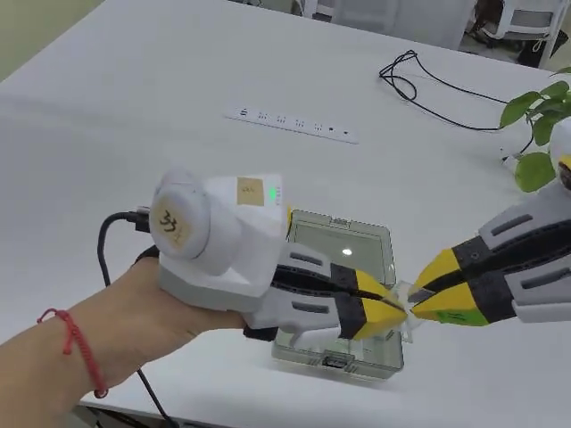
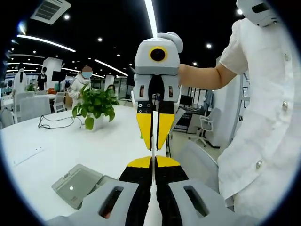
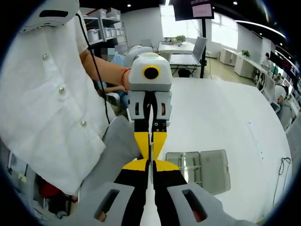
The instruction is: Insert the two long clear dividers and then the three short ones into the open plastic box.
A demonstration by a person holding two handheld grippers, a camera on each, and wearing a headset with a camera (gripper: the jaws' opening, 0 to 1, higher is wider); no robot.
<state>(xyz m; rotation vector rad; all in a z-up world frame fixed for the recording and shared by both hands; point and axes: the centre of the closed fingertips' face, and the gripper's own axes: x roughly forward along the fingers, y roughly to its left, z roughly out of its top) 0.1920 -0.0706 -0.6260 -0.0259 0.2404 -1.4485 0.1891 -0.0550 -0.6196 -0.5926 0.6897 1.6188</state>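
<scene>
Overhead, left gripper (image 1: 390, 308) and right gripper (image 1: 421, 303) clamp 1 clear divider (image 1: 404, 292).

— Anything readable here?
— One thing. A round tan label (image 1: 169, 226) on the back of the left gripper (image 1: 391, 312), left of centre in the head view, carries what looks like a handwritten "33".
— And the square tan sticker (image 1: 251, 191) just right of it?
— Blank, as far as I can tell.
— The power strip (image 1: 291, 123) on the counter (image 1: 134, 98), upper middle?
— Dark marks along it, too small to read.
— The hanging screen (image 3: 201, 9) at the top of the right gripper view?
— Pinkish and blurred, nothing legible
</scene>
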